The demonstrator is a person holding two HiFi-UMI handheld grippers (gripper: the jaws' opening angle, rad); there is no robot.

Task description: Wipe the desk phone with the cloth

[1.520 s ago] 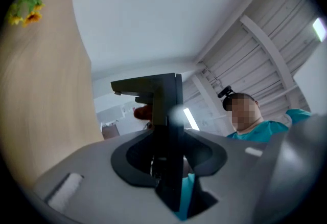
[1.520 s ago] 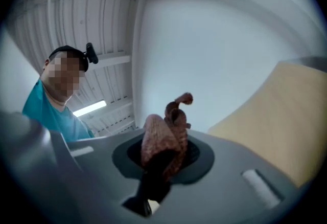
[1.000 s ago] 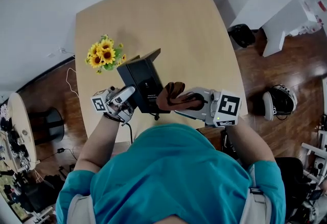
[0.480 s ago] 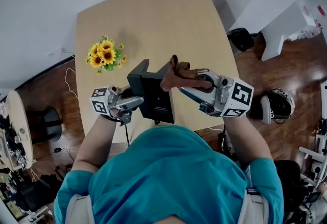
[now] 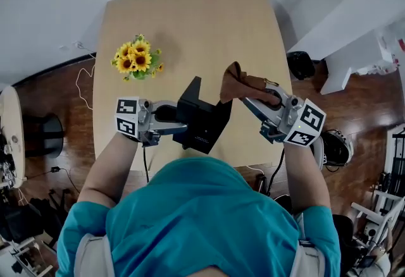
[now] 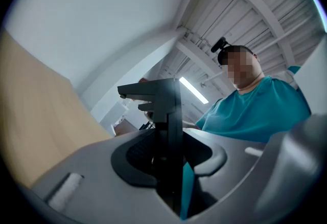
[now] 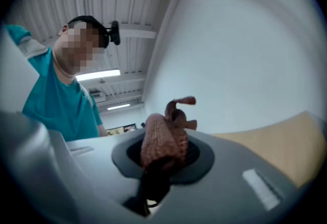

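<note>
- Clamped the black desk phone (image 5: 204, 123) in the left tool (image 5: 181, 128), tilted above the near edge of the worktop (image 5: 190, 29).
- Gripped the bunched brown cloth (image 5: 239, 84) in the right tool (image 5: 254, 100), just beside the phone's top corner.

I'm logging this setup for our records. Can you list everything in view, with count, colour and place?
table: one, light wood, middle of the head view
sunflowers: one bunch, yellow and green, on the table's left part
desk phone: one, black, tilted over the table's near part
cloth: one, brown, bunched, above the table's right side
floor: dark wood, around the table
left gripper: one, grey, shut on the desk phone
right gripper: one, grey, shut on the cloth
shirt: one, teal, on the person, bottom of the head view
</note>
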